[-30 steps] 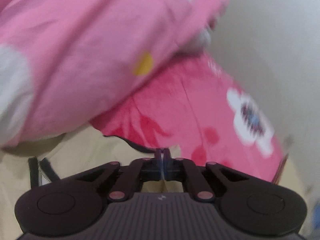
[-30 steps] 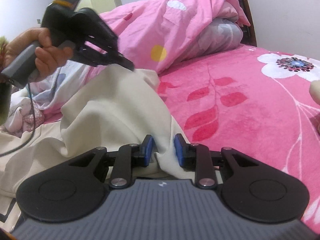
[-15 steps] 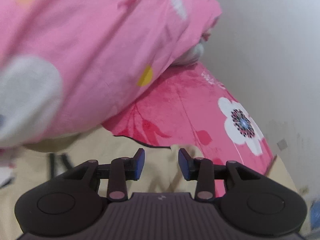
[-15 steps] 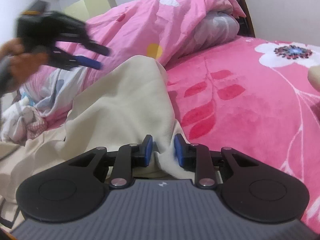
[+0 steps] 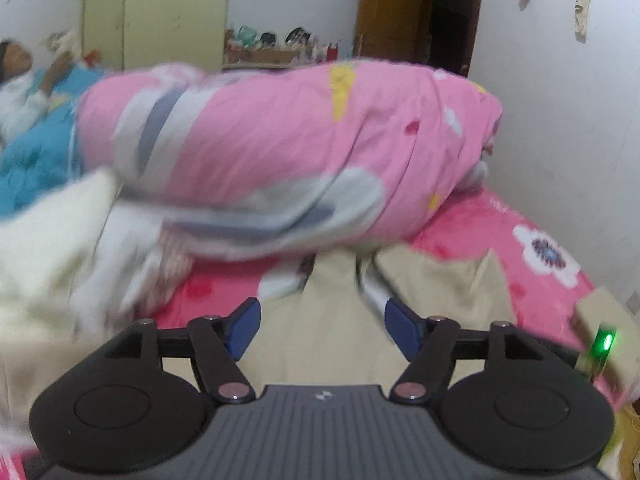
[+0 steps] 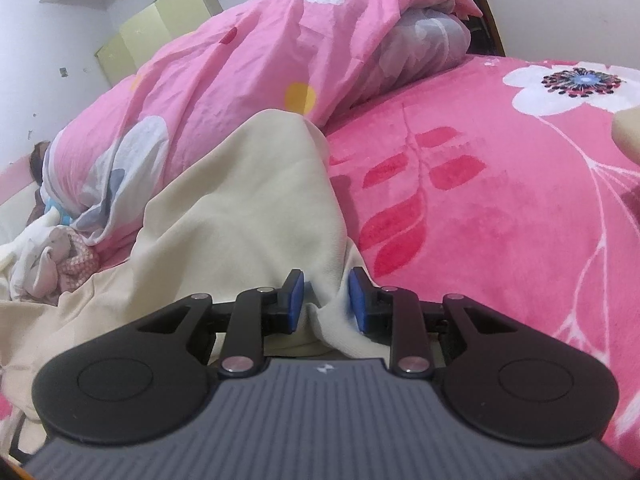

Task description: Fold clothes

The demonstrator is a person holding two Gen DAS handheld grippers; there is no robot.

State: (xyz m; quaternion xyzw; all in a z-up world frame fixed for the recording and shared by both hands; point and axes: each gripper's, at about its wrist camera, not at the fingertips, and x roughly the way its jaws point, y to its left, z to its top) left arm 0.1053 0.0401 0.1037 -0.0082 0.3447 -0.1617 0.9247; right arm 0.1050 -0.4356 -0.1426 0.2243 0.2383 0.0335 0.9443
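no writing can be read anywhere; each claw body carries only a small pale mark. one cream garment (image 6: 248, 204) lies on the bed (image 6: 500, 208), on its pink flowered cover, just in front of one rolled pink quilt (image 6: 248, 68). the right claw (image 6: 326, 300) is clamped on a bunched fold of this garment, and both blue pads press the cloth. the left claw (image 5: 322, 326) is opening, its pads wide apart with nothing between them; the cream garment (image 5: 332, 344) lies below it, in front of the pink quilt (image 5: 304, 152). a small heap of other clothes (image 6: 56, 256), too crumpled to count, is left of the garment. no containers can be made out clearly.
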